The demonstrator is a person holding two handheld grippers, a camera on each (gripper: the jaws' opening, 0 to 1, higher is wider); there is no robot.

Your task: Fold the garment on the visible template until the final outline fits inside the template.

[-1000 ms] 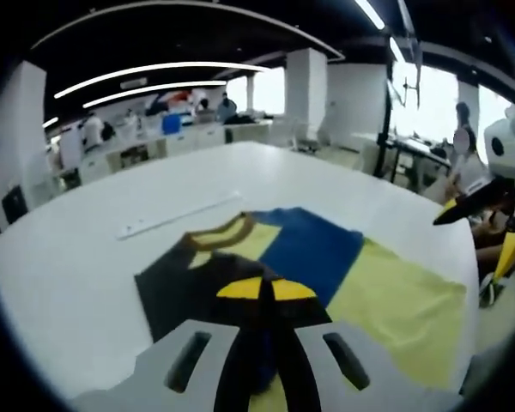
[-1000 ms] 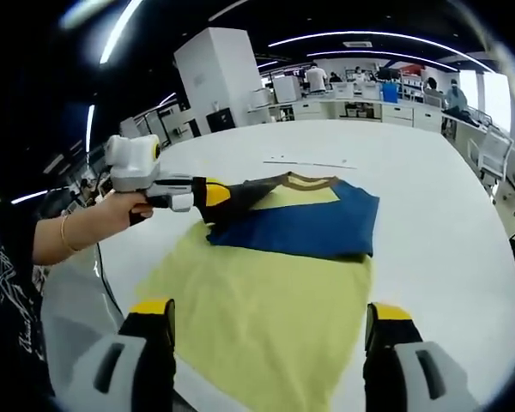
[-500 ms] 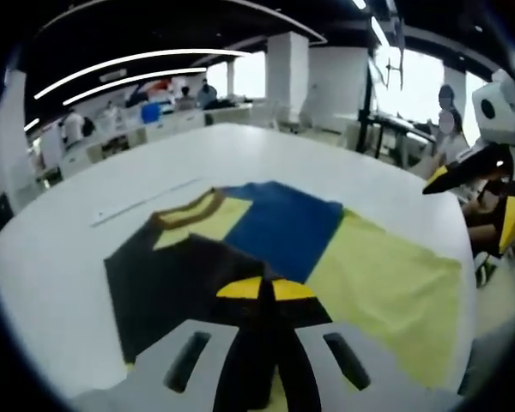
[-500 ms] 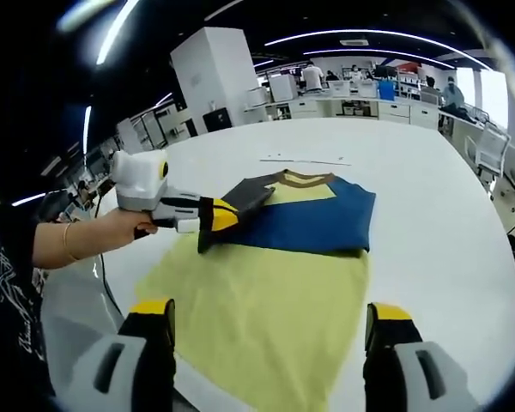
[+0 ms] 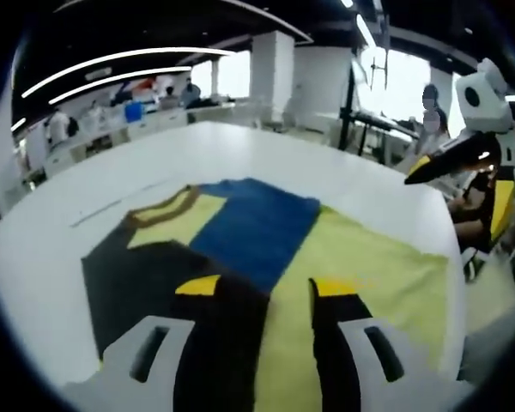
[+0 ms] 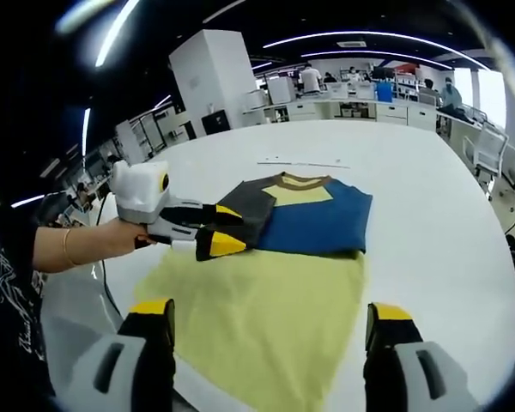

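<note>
White desk (image 6: 429,189) in an open-plan workroom, with strip lights overhead and people at benches far behind it. Garment (image 6: 313,219): a shirt with a blue panel, a yellow panel below its brown-trimmed neckline, and a dark grey sleeve section, lying flat and partly folded on the desk. Template (image 6: 266,313): a pale yellow sheet spread on the desk, its far edge running under the garment; the garment covers only the far part of the template, and the near part lies bare.

Left claw (image 6: 221,228), seen from the right gripper view: held in a person's hand (image 6: 112,236), its yellow-tipped jaws apart, poised at the dark sleeve edge of the garment, at the corner nearest the template's bare part. In the left gripper view the same claw (image 5: 262,287) shows its two jaws separated, the dark fabric beneath one jaw and the template beneath the other; whether either jaw touches cloth cannot be told.

Right claw (image 6: 270,307): jaws wide apart, gripping nothing, over the near edge of the template, well apart from the garment. It also appears at the edge of the left gripper view (image 5: 451,159), raised above the desk beyond the template.

Ruler-like pale strip (image 6: 302,163): lying on the desk beyond the garment's neckline.
</note>
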